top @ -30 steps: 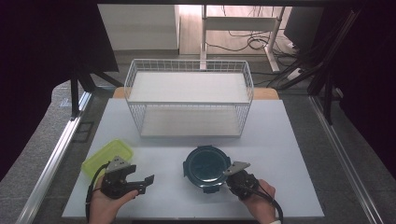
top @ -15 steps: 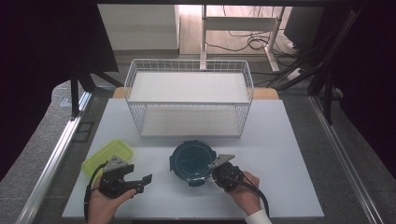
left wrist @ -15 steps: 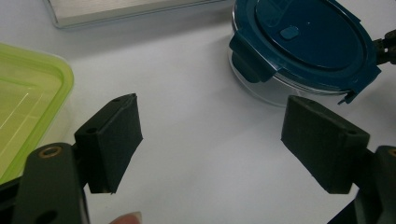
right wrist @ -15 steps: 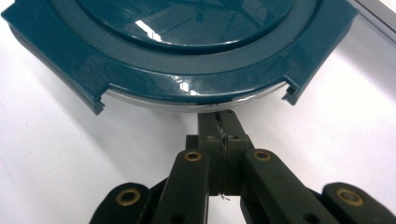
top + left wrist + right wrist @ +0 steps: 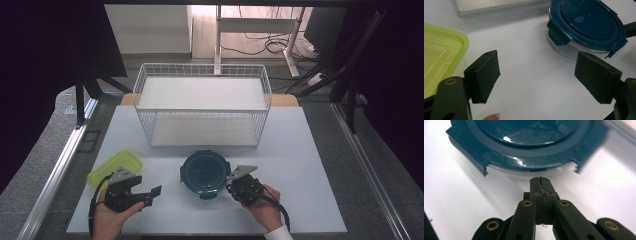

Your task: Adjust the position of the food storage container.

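We work on the round clear container with the dark blue clip-on lid (image 5: 205, 173), which stands on the white table (image 5: 310, 150) in front of the white wire basket with two shelves (image 5: 202, 107). The right gripper (image 5: 541, 180) has its jaws fully pressed together with nothing between them, and its tip sits at the near wall of the container, just under the lid rim, touching it or almost touching. It seems that we use the closed tip to push the container toward the left. The left gripper (image 5: 536, 72) has its jaws standing wide and empty over bare table, between the container and the flat yellow-green plastic lid (image 5: 115, 167) at the left edge.

To do this step well, we should keep the closed tip low and centred on the wall, so the container slides and does not turn or tip. We push slowly, because the smooth table lets it glide easily. We stop when the container lies between the open left jaws.
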### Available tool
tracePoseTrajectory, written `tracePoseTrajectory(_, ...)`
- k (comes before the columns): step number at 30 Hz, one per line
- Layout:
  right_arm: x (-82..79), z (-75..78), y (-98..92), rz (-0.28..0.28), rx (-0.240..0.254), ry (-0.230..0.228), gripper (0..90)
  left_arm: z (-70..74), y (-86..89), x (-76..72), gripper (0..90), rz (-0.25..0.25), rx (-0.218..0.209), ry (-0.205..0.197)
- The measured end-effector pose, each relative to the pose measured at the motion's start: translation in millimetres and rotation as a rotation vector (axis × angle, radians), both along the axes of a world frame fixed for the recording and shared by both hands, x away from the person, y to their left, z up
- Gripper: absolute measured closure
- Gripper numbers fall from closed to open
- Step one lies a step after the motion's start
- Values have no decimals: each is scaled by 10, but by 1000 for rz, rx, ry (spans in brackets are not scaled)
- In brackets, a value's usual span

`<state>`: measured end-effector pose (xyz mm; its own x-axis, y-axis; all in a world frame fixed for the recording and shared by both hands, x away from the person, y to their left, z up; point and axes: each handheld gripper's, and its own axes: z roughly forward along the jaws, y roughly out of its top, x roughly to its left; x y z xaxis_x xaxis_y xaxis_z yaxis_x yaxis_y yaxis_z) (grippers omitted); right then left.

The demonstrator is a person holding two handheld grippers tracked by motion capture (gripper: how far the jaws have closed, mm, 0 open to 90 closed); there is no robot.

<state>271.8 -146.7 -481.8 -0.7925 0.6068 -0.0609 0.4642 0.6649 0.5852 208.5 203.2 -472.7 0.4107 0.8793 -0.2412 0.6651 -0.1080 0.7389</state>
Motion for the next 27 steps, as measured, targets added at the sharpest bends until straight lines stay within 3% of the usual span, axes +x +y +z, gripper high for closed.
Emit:
tracePoseTrajectory(9,-85,212,-458,-114,149,-8,890,42,77,-14,208,13,-24,-6)
tracePoseTrajectory(14,-55,209,-676,-169,243,35,855,39,114,-8,208,26,-28,-7)
tracePoseTrajectory(15,-49,203,-695,-174,256,41,805,41,116,-13,208,33,-18,-14)
tracePoseTrajectory(18,-47,210,-701,-220,292,20,422,55,109,-27,208,39,-2,-33)
tracePoseTrajectory(19,-45,220,-704,-237,307,18,351,58,106,-28,207,36,-4,-36)
tracePoseTrajectory(22,-44,235,-725,-241,360,35,247,53,92,-24,204,26,-15,-33)
tracePoseTrajectory(27,-41,219,-735,-251,348,41,220,33,84,-11,203,21,-22,-22)
